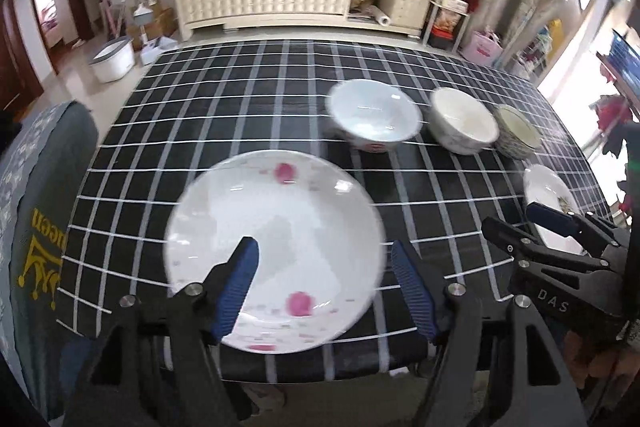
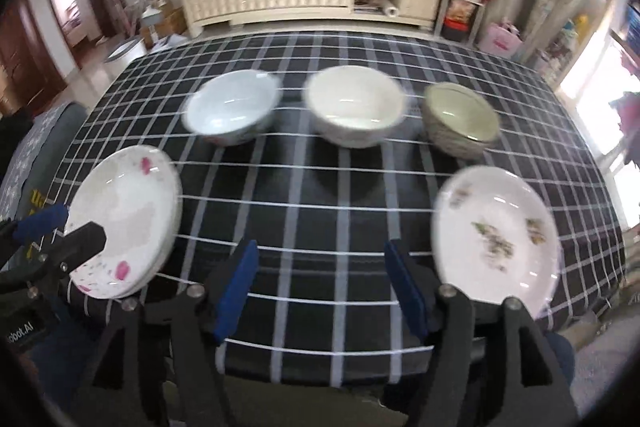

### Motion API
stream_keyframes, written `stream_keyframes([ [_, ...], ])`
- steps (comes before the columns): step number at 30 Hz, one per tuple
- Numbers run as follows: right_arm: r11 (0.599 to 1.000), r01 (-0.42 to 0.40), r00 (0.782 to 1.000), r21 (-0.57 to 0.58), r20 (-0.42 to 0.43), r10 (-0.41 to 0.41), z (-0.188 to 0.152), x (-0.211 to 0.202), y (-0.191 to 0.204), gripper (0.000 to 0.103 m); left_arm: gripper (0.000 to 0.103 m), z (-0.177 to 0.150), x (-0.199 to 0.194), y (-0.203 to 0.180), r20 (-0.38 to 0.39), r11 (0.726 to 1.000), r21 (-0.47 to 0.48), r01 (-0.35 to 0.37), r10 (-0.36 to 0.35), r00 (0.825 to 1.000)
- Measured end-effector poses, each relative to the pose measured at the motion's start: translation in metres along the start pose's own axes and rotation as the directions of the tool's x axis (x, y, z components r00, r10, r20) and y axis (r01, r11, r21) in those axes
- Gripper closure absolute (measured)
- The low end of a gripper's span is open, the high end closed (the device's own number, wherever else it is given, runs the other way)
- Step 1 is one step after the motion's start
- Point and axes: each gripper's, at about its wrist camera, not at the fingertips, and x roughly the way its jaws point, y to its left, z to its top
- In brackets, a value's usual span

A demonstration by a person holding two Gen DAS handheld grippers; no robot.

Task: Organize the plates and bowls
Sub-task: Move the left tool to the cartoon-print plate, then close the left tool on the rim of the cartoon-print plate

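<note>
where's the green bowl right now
In the right wrist view the green bowl sits far right in the bowl row, beside the cream bowl, behind the flowered plate.

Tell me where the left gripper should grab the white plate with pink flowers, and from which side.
Grip the near rim of the white plate with pink flowers, coming in low from the table's front edge. The plate lies flat on the black checked tablecloth, so only its thin raised rim offers a pinch. The left gripper is open and already faces that edge.
</note>
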Motion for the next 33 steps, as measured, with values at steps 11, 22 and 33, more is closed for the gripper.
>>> stream_keyframes([
  [11,0.992,0.092,0.996,0.083,-0.005,-0.092,-0.016,-0.011,-0.100,0.019,0.036,0.014,0.015,-0.099,-0.031,0.992,0.099,0.073,-0.070,0.997],
  [22,0.984,0.097,0.994,0.146,-0.058,-0.089,-0.033,0.001,-0.182,0.007,0.036,0.010,0.056,-0.192,-0.117,0.972,0.176,0.154,-0.135,0.984],
  [33,0.980,0.081,0.995,0.184,-0.079,-0.068,-0.029,0.030,-0.222,0.006,0.036,0.019,0.096,-0.245,-0.184,0.961,0.224,0.163,-0.123,0.975],
])
